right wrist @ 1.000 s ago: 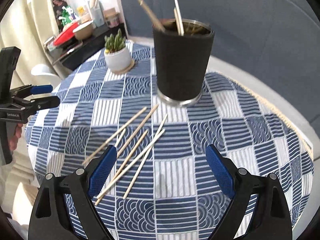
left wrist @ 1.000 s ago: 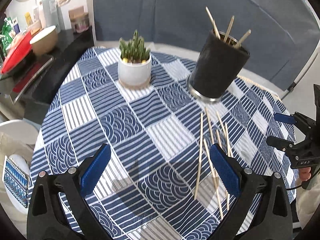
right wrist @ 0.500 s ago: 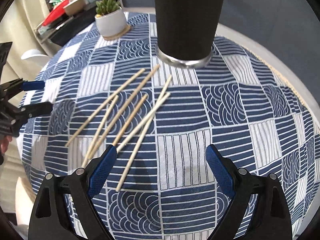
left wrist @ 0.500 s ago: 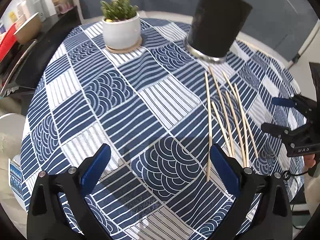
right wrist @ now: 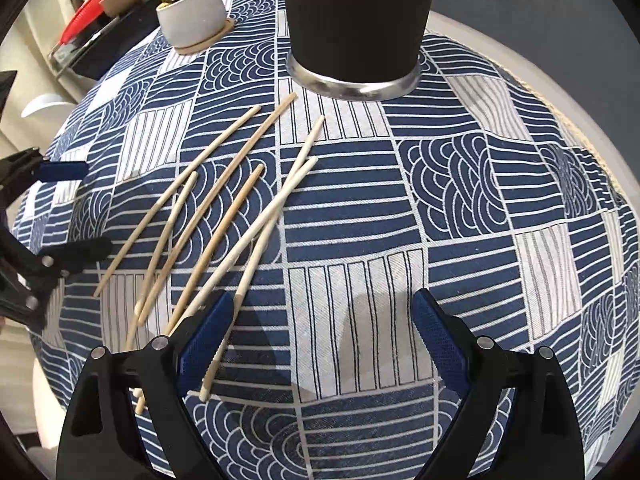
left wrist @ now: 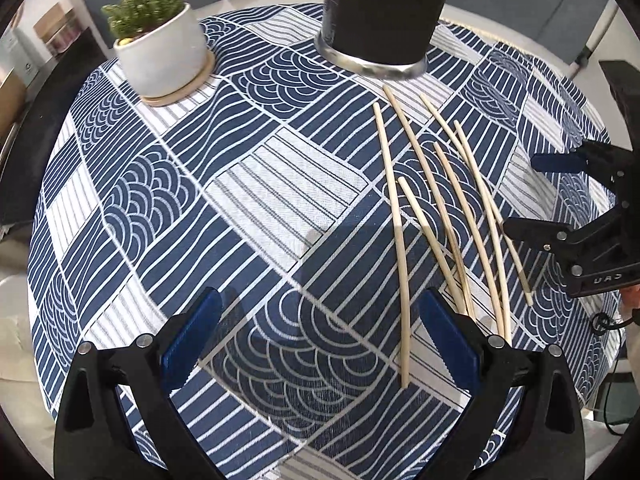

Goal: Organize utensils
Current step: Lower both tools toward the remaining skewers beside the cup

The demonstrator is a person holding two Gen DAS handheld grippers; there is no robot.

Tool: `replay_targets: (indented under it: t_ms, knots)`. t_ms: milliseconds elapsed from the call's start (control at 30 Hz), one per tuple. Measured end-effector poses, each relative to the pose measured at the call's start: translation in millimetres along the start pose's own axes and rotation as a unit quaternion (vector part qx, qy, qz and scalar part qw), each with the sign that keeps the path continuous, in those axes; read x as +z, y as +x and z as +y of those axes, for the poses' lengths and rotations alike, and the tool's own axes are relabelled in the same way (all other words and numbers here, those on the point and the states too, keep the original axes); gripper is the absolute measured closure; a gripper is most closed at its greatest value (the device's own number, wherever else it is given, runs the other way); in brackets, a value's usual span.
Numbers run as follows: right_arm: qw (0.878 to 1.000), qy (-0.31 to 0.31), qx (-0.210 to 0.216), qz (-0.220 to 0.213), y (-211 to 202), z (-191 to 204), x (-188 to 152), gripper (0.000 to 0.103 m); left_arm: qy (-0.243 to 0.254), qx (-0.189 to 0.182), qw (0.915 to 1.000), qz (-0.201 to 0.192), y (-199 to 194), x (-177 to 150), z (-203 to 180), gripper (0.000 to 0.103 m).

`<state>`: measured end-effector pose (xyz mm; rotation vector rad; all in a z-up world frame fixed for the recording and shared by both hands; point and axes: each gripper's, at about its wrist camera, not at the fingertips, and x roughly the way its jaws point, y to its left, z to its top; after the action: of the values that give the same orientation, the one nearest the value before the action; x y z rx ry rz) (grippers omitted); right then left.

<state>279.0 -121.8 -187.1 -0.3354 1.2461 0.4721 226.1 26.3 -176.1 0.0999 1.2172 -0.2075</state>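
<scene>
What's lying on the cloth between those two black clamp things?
Six loose chopsticks, fanned out between the left hand-held gripper and the right hand-held gripper; the left wrist view shows it.

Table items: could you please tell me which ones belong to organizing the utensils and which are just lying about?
Job:
- chopsticks
- black holder
- left gripper, open
- right gripper, open

Lying about:
- potted plant
- red item
- tablecloth

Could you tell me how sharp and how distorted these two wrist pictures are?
Left wrist: sharp, but fisheye bows the chopsticks and bulges the tablecloth; dark corners. Right wrist: also sharp, same bulge, a soft shadow under the right gripper.
</scene>
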Motion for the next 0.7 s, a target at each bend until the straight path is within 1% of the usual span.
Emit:
replay_targets:
  t_ms: [100, 167, 233, 433, 700]
  knots:
    - [1.0, -0.011, -0.007, 0.0, 3, 3, 5, 0.016, 0.011, 0.009, 0.9999, 0.008, 7, 4, -4, 0.006]
    - [1.0, -0.016, -0.015, 0.002, 5, 4, 9, 0.016, 0.016, 0.01, 0.9997, 0.015, 13, 6, -5, 0.006]
    - [1.0, -0.015, -0.014, 0.004, 6, 3, 12, 0.016, 0.018, 0.011, 0.9996, 0.017, 15, 9, -6, 0.006]
    - [1.0, -0.006, -0.017, 0.006, 10, -3, 25, 0.015, 0.022, 0.011, 0.9996, 0.015, 21, 19, -8, 0.005]
    - [0.999, 0.015, -0.022, 0.02, 16, -15, 47, 0.015, 0.019, 0.013, 0.9996, 0.019, 29, 38, -9, 0.004]
